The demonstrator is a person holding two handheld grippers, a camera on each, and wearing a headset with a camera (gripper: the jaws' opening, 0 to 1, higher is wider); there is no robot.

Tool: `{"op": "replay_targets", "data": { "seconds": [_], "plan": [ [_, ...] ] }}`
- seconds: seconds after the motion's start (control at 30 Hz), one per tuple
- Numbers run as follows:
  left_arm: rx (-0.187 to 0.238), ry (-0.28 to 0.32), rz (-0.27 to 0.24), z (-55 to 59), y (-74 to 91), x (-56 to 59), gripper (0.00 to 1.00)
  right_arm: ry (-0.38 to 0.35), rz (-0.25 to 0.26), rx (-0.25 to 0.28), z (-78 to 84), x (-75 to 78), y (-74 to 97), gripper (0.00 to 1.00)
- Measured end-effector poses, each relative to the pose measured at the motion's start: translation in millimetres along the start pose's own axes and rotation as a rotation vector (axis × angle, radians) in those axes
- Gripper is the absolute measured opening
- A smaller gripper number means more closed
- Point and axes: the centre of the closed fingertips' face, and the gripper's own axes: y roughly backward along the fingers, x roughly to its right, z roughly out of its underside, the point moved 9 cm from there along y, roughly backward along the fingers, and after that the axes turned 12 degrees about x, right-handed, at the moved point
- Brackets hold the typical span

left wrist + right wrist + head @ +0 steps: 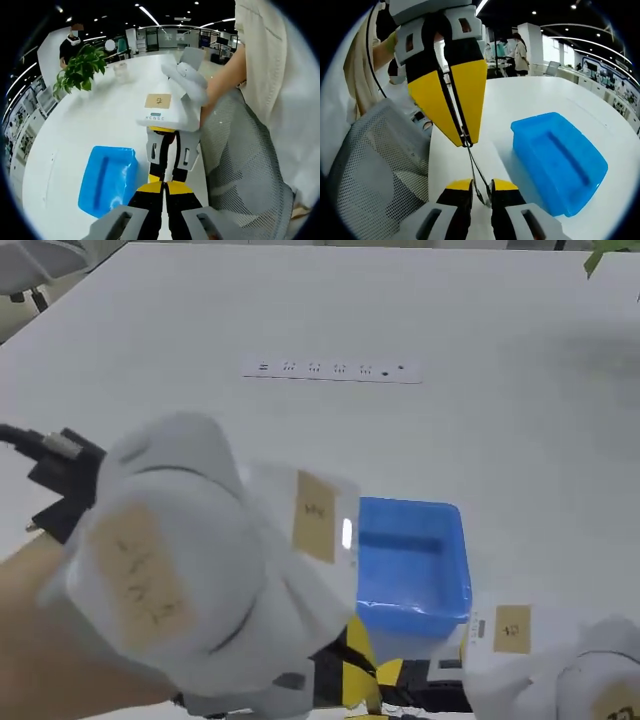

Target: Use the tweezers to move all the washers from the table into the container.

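Two grippers meet tip to tip just beside the blue container, on the person's side of it, above the white desk; the tweezers bridge the gap between them. The left gripper has its jaws together, clamped on one end of the tweezers; the other end, with its two thin legs, reaches in between the jaws of the right gripper, which stand a little apart around it; whether they press on the legs I cannot tell. The long axis of the tweezers runs straight from one pair of jaws to the other, in line with both; it seems to lie roughly alongside the container's near wall. The coming move looks like a hand-over; it turns on the right jaws closing squarely across that axis before the left ones let go. Where the washers lie from the container I cannot tell.
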Motion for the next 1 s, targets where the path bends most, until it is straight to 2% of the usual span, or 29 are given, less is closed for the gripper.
{"op": "replay_targets", "data": {
  "seconds": [0.07, 0.1, 0.17, 0.23, 0.3, 0.33, 0.37, 0.4, 0.43, 0.47, 0.5, 0.53, 0.57, 0.6, 0.63, 0.67, 0.7, 0.73, 0.83, 0.87, 0.9, 0.93, 1.0],
  "plan": [
    [-0.006, -0.002, 0.009, -1.6, -1.6, -0.4, 0.00, 0.071, 0.011, 0.021, -10.2, -1.2, 5.0, 0.09],
    [-0.006, 0.002, 0.013, -2.6, -2.3, -0.6, 0.00, 0.113, 0.015, 0.033, -14.3, -2.4, 7.3, 0.05],
    [-0.002, 0.006, 0.007, -3.5, -4.3, -2.3, 0.00, 0.151, 0.026, -0.005, -13.5, -4.2, 10.1, 0.05],
    [0.016, 0.024, 0.010, -4.9, -6.6, -2.9, 0.00, 0.136, 0.032, -0.011, -10.8, -3.8, 8.1, 0.05],
    [0.041, -0.006, 0.027, -4.3, -8.2, -1.2, 0.00, 0.101, 0.032, -0.010, -7.4, -1.3, 8.0, 0.05],
    [0.048, -0.033, 0.023, -3.5, -8.0, -1.0, 0.00, 0.075, 0.035, 0.003, -7.2, -0.7, 8.2, 0.05],
    [0.068, -0.045, -0.003, -2.6, -6.9, 0.0, 0.00, 0.045, 0.042, 0.005, -6.7, 1.1, 9.0, 0.05],
    [0.083, -0.031, -0.016, -1.7, -5.0, 1.6, 0.02, 0.031, 0.041, 0.008, -6.4, 1.7, 9.1, 0.04],
    [0.123, 0.038, -0.030, 0.1, -1.3, 5.6, 0.06, 0.027, 0.040, 0.010, -6.1, 2.7, 9.7, 0.04],
    [0.154, 0.082, -0.052, 1.8, 1.9, 7.4, 0.11, 0.007, 0.056, 0.018, -5.1, 4.4, 10.5, 0.04],
    [0.204, 0.140, -0.092, 5.4, 7.9, 10.0, 0.15, -0.020, 0.060, 0.023, -4.6, 4.9, 11.1, 0.03],
    [0.220, 0.166, -0.109, 7.3, 10.6, 11.3, 0.20, -0.066, 0.082, 0.030, -4.2, 7.7, 12.4, 0.03],
    [0.266, 0.249, -0.181, 13.8, 19.1, 15.0, 0.27, -0.080, 0.099, 0.036, -3.5, 9.8, 13.4, 0.03],
    [0.301, 0.294, -0.246, 19.3, 24.9, 17.3, 0.33, -0.134, 0.083, 0.055, -2.4, 10.2, 13.7, 0.02],
    [0.344, 0.341, -0.304, 24.7, 30.3, 21.3, 0.38, -0.150, 0.103, 0.071, -1.5, 12.9, 14.4, 0.02],
    [0.411, 0.404, -0.360, 32.4, 36.6, 27.6, 0.42, -0.178, 0.119, 0.089, 0.0, 15.2, 15.1, 0.02],
    [0.445, 0.455, -0.393, 37.5, 40.5, 32.2, 0.45, -0.217, 0.117, 0.102, 0.9, 15.6, 15.3, 0.02],
    [0.463, 0.514, -0.458, 46.2, 46.3, 40.0, 0.50, -0.236, 0.124, 0.110, 1.6, 16.9, 15.8, 0.02],
    [0.504, 0.545, -0.596, 59.6, 55.7, 52.3, 0.63, -0.268, 0.132, 0.123, 3.3, 18.1, 17.2, 0.02],
    [0.524, 0.576, -0.652, 64.2, 57.9, 56.8, 0.65, -0.291, 0.141, 0.132, 4.2, 19.1, 17.8, 0.01],
    [0.539, 0.586, -0.684, 66.5, 59.2, 58.7, 0.67, -0.319, 0.144, 0.139, 4.8, 18.9, 17.8, 0.01],
    [0.552, 0.590, -0.740, 70.1, 60.8, 60.5, 0.70, -0.356, 0.148, 0.161, 4.0, 19.3, 18.5, 0.01],
    [0.551, 0.615, -0.799, 74.6, 61.6, 62.9, 0.73, -0.409, 0.158, 0.166, 6.1, 20.6, 19.6, 0.01]
  ]
}}
